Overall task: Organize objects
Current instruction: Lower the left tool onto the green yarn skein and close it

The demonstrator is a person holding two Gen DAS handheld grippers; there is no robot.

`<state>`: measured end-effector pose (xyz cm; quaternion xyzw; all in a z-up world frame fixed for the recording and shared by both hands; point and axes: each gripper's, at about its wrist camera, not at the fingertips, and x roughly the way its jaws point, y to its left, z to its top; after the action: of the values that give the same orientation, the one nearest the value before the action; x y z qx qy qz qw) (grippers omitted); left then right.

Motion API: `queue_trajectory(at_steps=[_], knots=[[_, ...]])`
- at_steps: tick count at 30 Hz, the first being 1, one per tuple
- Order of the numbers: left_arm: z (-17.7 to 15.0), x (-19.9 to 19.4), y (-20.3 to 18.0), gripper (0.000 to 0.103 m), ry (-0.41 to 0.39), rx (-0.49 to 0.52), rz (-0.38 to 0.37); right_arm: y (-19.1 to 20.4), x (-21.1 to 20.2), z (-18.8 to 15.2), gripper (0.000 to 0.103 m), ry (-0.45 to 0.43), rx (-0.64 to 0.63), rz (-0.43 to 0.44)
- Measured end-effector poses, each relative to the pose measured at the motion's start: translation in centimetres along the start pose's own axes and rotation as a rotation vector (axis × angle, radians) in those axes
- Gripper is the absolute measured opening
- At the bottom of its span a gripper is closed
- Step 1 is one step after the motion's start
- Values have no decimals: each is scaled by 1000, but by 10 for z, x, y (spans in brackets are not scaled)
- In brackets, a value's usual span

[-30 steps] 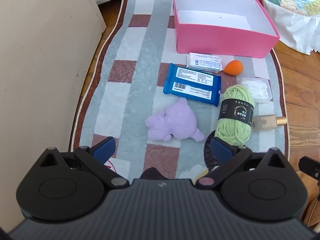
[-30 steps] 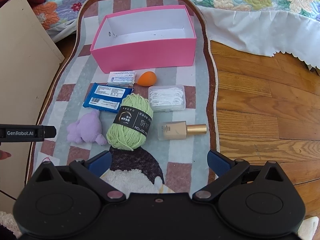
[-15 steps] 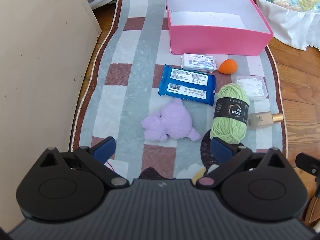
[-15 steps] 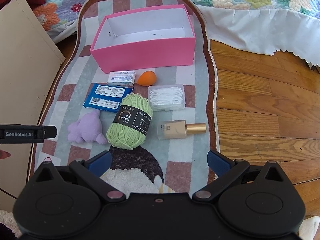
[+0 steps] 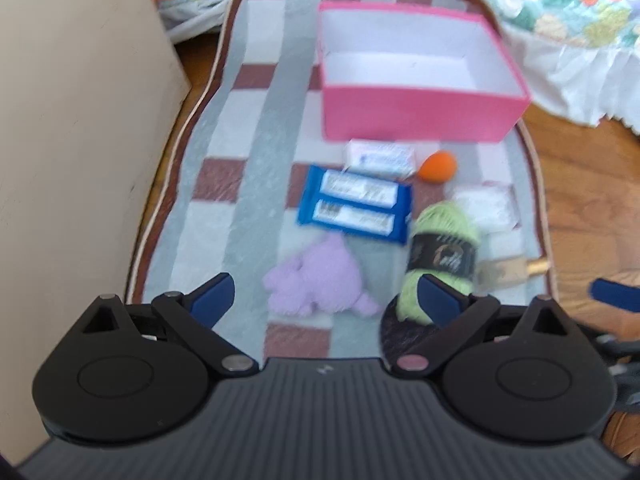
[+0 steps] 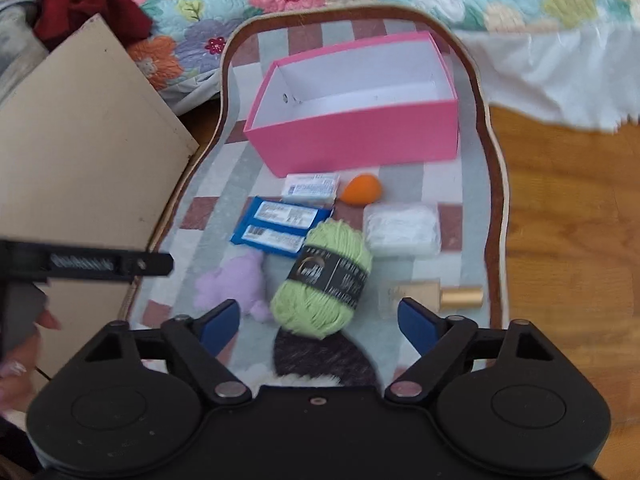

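Both hand-held grippers are shown above a striped, checked floor rug, and both have been carried forward and lower than half a second earlier, so that the objects appear larger and motion-blurred. The left gripper is held with its blue-padded fingers spread wide and empty, the lilac plush toy lying between them in view. The right gripper is likewise spread and empty, framing the green yarn skein with a black paper band. Beyond these lie a blue wet-wipe packet, a small white tissue pack, an orange teardrop makeup sponge, a clear plastic box of white floss picks and a beige foundation bottle with a gold cap. The open pink cardboard box stands empty at the rug's far end. No object has been moved; the approach suggests that a first pick is imminent, the toy and yarn being likeliest.
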<state>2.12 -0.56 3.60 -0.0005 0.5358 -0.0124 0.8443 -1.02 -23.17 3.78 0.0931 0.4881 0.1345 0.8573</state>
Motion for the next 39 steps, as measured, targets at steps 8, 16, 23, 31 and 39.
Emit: queue_trajectory(at_steps=[8,16,23,31,39], knots=[[47,5,-42,96,-84,92,-51,30,8,4,80,-142,-316,120],[53,65,-63,95,39,145,-97,-5,65,27,80,53,-246,248],[44,125,-65,94,181,3,-104,-51,98,4,80,91,-64,313],[22,139,-81,94,183,-26,-196,-59,113,-15,81,66,-45,420],[8,162,-76,68,277,-141,-256,-37,140,-30,81,80,-79,323]])
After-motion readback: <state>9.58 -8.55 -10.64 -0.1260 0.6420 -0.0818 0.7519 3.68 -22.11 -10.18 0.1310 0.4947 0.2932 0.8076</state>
